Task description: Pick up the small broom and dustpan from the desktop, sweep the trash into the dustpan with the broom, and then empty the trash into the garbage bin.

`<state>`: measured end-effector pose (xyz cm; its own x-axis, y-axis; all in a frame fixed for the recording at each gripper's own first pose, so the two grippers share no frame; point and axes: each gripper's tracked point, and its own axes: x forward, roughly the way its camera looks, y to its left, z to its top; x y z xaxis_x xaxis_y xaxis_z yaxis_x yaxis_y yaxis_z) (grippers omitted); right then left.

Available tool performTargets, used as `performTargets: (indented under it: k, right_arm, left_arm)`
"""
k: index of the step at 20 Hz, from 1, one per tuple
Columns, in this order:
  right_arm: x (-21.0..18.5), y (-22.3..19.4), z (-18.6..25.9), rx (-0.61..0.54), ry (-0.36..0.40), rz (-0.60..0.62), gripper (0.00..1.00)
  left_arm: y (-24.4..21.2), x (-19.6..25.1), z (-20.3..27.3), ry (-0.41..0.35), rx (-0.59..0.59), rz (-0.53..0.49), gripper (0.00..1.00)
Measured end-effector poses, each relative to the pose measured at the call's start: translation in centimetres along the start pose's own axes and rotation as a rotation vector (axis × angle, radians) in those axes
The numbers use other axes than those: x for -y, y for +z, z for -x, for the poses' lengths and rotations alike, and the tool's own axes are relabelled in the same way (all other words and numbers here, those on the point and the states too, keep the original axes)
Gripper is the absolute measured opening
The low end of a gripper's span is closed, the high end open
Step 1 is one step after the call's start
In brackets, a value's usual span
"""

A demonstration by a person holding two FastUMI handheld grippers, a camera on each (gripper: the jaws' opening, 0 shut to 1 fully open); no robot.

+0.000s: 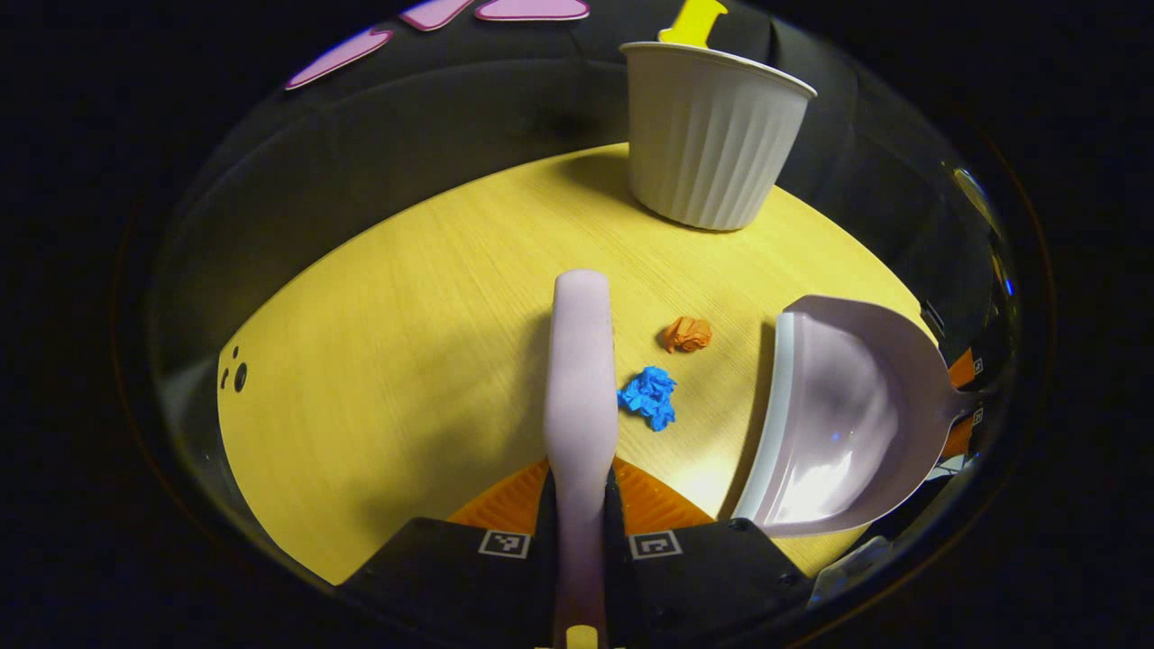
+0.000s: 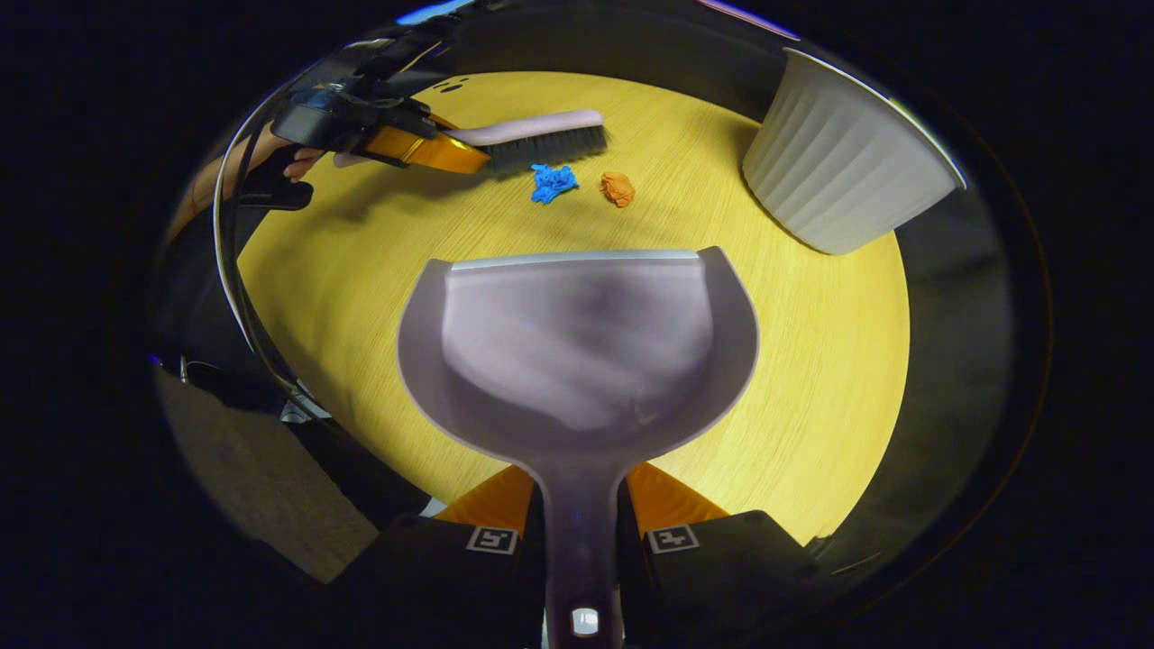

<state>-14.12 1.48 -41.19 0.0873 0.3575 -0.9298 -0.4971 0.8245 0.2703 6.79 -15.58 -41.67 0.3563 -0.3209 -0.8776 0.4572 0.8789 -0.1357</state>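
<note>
So my left gripper (image 1: 579,505) sat at the bottom centre of the left gripper view, both orange fingers pinched tight against the handle of the small broom (image 1: 581,379). That pale lilac broom ran straight up the middle of the frame, over the yellow wooden desktop (image 1: 388,361). Just right of the broom head was a crumpled blue paper scrap (image 1: 649,397), close to it but I couldn't tell if it was touching. A bit up and right of that was an orange paper scrap (image 1: 688,333), apart from the blue one. Further right, at the right edge of the frame, the dustpan (image 1: 838,415) had its white lip facing the two scraps, with clear desk between. At the top centre-right stood the white ribbed garbage bin (image 1: 712,135), upright near the far edge of the desk.

My right gripper (image 2: 581,523) was at the bottom centre of the right gripper view, fingers closed on the dustpan handle from both sides. The pan took up the middle of that frame, mouth pointing up toward the trash. Past its lip the blue and orange scraps lay side by side in the upper middle, and the broom's dark bristles were just above the blue one. The other gripper, with a hand (image 2: 302,162) behind it, came in from the upper left. The bin was in the upper right, looking tilted from the lens.
</note>
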Motion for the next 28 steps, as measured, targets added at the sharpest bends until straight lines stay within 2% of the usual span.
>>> performTargets:
  k: [3,6,7,8,10,15,18,21,24,26,28]
  right_arm:
    - [0.1,0.1,-0.3,-0.014,0.008,0.009,0.37]
    - [0.3,0.0,-0.5,-0.021,0.016,0.025,0.37]
    - [0.4,0.1,-0.6,-0.022,0.021,0.029,0.41]
    - [0.5,0.1,-0.5,-0.017,0.025,0.026,0.37]
    - [0.4,0.0,-0.8,-0.004,0.022,0.025,0.37]
    - [0.3,-0.4,-1.4,0.039,0.024,0.016,0.37]
    - [0.7,-1.2,-2.5,0.05,0.024,0.002,0.37]
    - [0.3,-0.9,-1.6,0.046,0.025,0.008,0.37]
    - [0.4,-1.0,-1.8,0.044,0.026,0.001,0.37]
    - [0.4,-1.1,-2.0,0.046,0.024,0.0,0.37]
    - [0.4,-1.1,-2.1,0.051,0.023,-0.001,0.37]
  left_arm:
    - [-0.3,2.6,-0.4,-0.116,-0.015,-0.027,0.25]
    - [-0.7,6.1,0.0,-0.275,-0.034,-0.053,0.23]
    - [-1.0,7.2,0.3,-0.328,-0.045,-0.064,0.23]
    - [-1.2,8.2,0.7,-0.374,-0.054,-0.073,0.25]
    - [-1.3,9.9,1.5,-0.447,-0.061,-0.064,0.25]
    - [-0.6,9.8,3.0,-0.434,-0.042,-0.043,0.24]
    - [0.2,8.3,2.9,-0.349,-0.009,-0.05,0.25]
    - [1.8,6.8,1.1,-0.271,0.014,-0.069,0.25]
    - [1.7,8.0,-1.0,-0.299,-0.046,-0.113,0.24]
    - [1.7,10.0,-1.2,-0.371,-0.068,-0.134,0.27]
    - [0.9,12.2,-0.4,-0.469,-0.096,-0.155,0.25]
